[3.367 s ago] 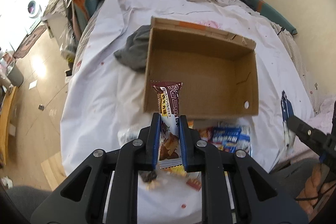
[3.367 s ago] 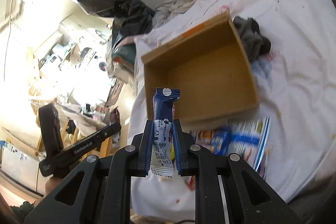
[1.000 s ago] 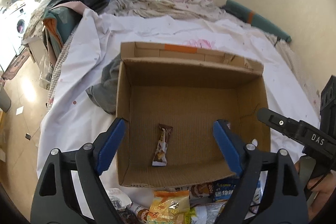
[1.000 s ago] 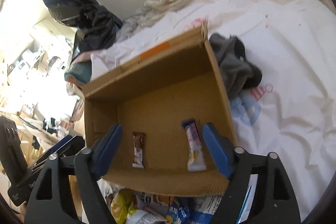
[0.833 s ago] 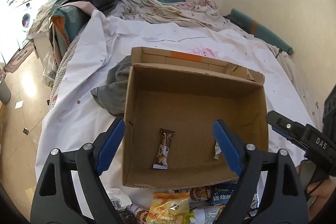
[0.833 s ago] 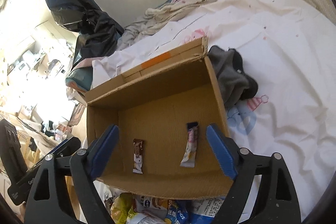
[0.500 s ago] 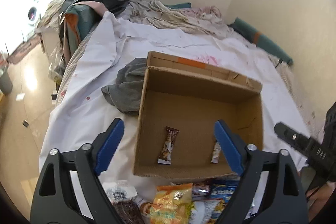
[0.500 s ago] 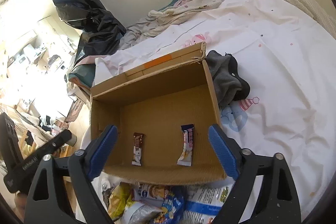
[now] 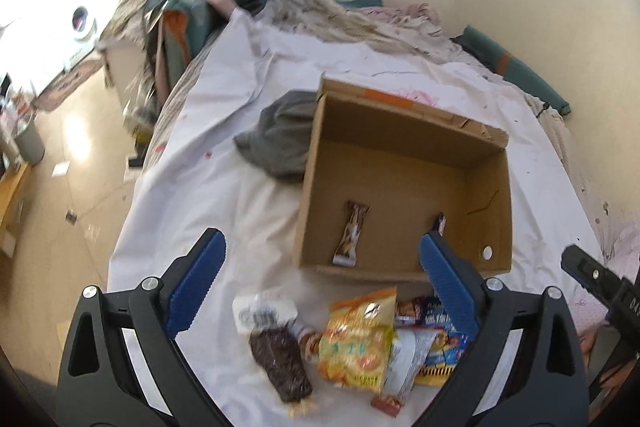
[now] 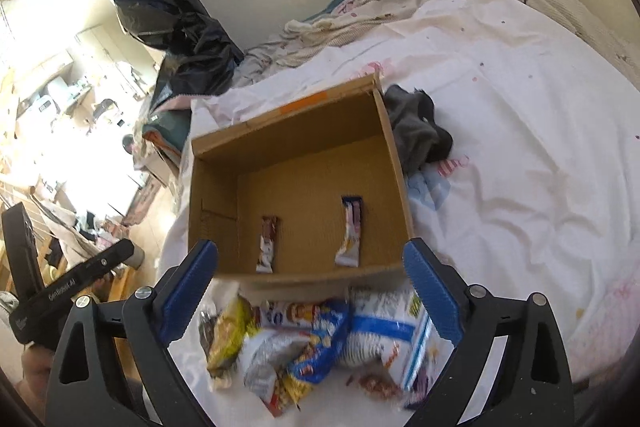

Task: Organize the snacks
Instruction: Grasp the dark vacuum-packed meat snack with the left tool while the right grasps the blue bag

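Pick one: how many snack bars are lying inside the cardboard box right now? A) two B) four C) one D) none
A: the right wrist view shows two bars on the floor of the cardboard box, a brown-wrapped bar and a blue-ended bar, lying apart from each other; the other snacks sit in a pile outside, in front of the box.

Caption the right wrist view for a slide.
Open right claw above snack pile; two bars lie in the cardboard box.
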`<move>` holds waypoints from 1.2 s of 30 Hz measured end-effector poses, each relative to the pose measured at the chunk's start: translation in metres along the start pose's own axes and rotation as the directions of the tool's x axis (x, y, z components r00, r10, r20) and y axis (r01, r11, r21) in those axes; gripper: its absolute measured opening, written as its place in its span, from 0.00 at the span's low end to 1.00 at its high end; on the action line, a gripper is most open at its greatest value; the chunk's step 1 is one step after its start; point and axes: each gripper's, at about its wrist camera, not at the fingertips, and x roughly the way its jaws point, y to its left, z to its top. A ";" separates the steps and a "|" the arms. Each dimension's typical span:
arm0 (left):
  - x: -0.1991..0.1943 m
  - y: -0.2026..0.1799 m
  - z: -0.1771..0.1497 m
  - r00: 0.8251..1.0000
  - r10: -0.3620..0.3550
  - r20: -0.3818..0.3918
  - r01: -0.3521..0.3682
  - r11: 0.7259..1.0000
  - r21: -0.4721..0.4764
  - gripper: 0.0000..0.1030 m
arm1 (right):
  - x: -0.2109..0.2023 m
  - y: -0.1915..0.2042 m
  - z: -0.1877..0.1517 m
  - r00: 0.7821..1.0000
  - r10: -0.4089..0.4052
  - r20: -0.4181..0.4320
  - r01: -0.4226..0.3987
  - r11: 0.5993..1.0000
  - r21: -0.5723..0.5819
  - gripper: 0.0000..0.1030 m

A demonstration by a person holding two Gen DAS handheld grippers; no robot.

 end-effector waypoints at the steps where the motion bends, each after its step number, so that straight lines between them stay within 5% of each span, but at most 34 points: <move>1: 0.000 0.002 -0.003 1.000 0.009 -0.011 -0.009 1.000 -0.008 0.93 | -0.002 0.001 -0.004 1.000 -0.006 -0.004 0.006 1.000 0.001 0.94; 9: 0.001 0.020 -0.026 0.994 0.086 -0.070 -0.088 0.996 -0.027 0.93 | -0.001 -0.001 -0.018 0.997 -0.065 -0.044 0.065 0.998 0.004 0.94; 16: 0.025 0.068 -0.041 0.967 0.133 -0.219 -0.182 0.959 -0.217 0.93 | 0.013 -0.013 -0.026 0.991 0.002 -0.134 0.011 0.995 0.098 0.94; 23: 0.082 0.073 -0.080 0.882 0.114 -0.457 -0.239 0.944 -0.226 0.85 | 0.019 -0.022 -0.025 0.989 0.020 -0.150 0.005 0.986 0.167 0.94; 36: 0.128 0.048 -0.107 0.812 0.076 -0.578 -0.231 0.952 -0.199 0.85 | 0.024 -0.041 -0.025 0.984 0.054 -0.170 -0.008 0.965 0.260 0.94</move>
